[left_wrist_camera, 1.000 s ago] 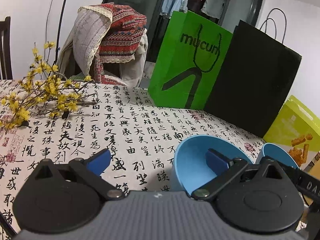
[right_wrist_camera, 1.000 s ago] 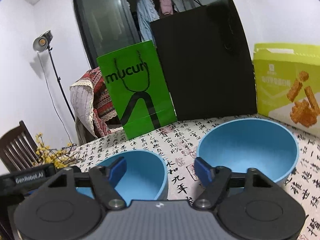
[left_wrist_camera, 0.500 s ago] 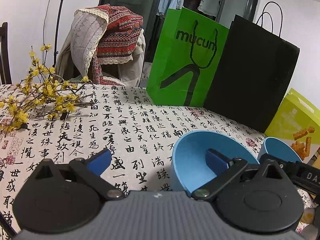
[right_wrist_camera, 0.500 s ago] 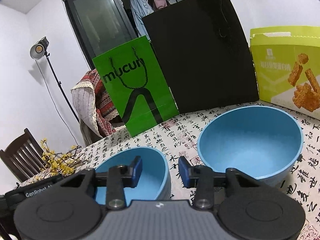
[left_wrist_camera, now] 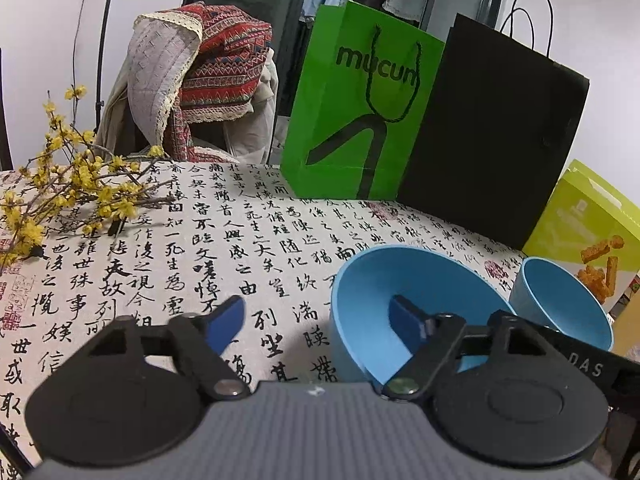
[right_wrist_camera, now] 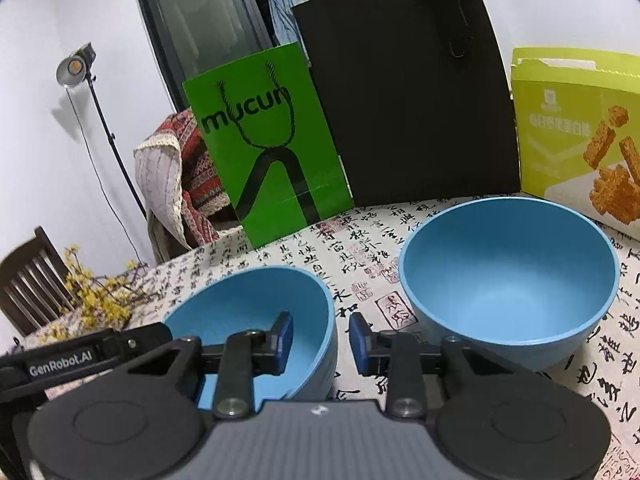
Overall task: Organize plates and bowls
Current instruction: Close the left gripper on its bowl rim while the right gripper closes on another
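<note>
A table under a cloth printed with black calligraphy [left_wrist_camera: 224,240] fills the left wrist view, with a green paper bag [left_wrist_camera: 360,116] and a black bag [left_wrist_camera: 492,148] standing at the back and yellow blossom twigs [left_wrist_camera: 68,188] at the left edge. The left gripper [left_wrist_camera: 316,316] is at the bottom of the frame, its jaws closing but not yet pinching: the left rim of the smaller blue bowl [left_wrist_camera: 360,300] stands between them, one pad inside the bowl, the other outside and clear of the wall. The larger blue bowl [left_wrist_camera: 560,304] sits just beyond, at lower right.

In the right wrist view the same bags back the table, a yellow-green snack box [right_wrist_camera: 572,136] is at the upper right, and a lamp on a stand [right_wrist_camera: 76,68] stands at the upper left. The right gripper [right_wrist_camera: 320,340] is closing over the smaller bowl's right rim [right_wrist_camera: 324,320]; its pads look just short of the wall, so I read no grip yet. The larger bowl [right_wrist_camera: 508,276] stands apart at centre right, empty.

Judging by this, the sorting has barely started: both bowls sit separately, nothing is nested, and no plates show in either view.
</note>
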The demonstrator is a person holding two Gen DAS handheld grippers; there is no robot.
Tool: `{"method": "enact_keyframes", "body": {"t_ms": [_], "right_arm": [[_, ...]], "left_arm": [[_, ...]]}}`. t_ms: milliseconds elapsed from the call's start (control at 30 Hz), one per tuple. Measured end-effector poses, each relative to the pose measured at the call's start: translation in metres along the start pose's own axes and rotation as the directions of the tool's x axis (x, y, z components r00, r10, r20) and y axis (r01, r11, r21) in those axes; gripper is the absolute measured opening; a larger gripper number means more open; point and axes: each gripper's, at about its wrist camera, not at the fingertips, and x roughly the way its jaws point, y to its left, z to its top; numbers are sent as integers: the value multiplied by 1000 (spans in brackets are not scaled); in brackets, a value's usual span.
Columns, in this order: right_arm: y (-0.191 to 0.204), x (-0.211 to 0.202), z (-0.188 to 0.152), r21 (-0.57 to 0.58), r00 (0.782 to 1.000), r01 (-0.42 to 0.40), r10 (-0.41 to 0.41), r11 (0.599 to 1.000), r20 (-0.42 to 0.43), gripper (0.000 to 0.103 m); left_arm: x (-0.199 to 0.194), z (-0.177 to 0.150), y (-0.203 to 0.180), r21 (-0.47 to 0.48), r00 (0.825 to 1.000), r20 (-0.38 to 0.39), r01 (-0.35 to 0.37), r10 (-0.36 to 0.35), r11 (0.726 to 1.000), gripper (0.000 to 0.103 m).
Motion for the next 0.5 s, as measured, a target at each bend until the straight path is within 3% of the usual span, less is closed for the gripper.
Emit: {"method": "enact_keyframes", "body": {"t_ms": [500], "right_arm": [[12, 12, -6, -90, 999, 27, -31, 996, -39, 26]], "left_arm": [[6, -5, -7, 44, 999, -39, 32, -30, 998, 43]]}}
